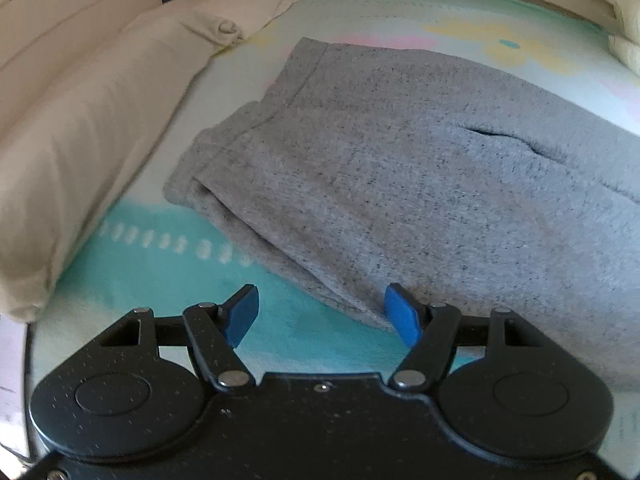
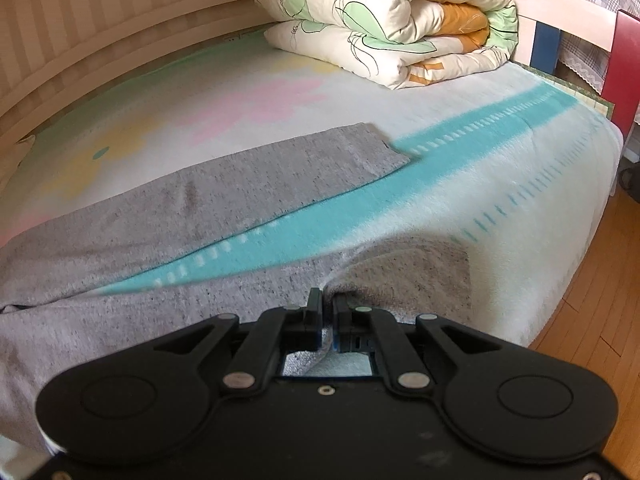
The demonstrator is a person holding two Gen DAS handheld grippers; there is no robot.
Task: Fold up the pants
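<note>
The grey pants (image 1: 400,168) lie on the bed blanket (image 1: 160,280), waistband toward the far left in the left wrist view. My left gripper (image 1: 322,316) is open and empty, just short of the near edge of the pants. In the right wrist view one leg (image 2: 248,184) lies flat and stretches toward the far right. My right gripper (image 2: 328,304) is shut on the cloth of the nearer leg (image 2: 400,276), which bunches up at the fingertips.
A cream pillow (image 1: 80,120) lies along the left of the bed. A folded floral quilt (image 2: 392,20) sits at the far end. The bed edge and wooden floor (image 2: 592,320) are to the right. A wooden headboard rail (image 2: 100,52) runs along the back.
</note>
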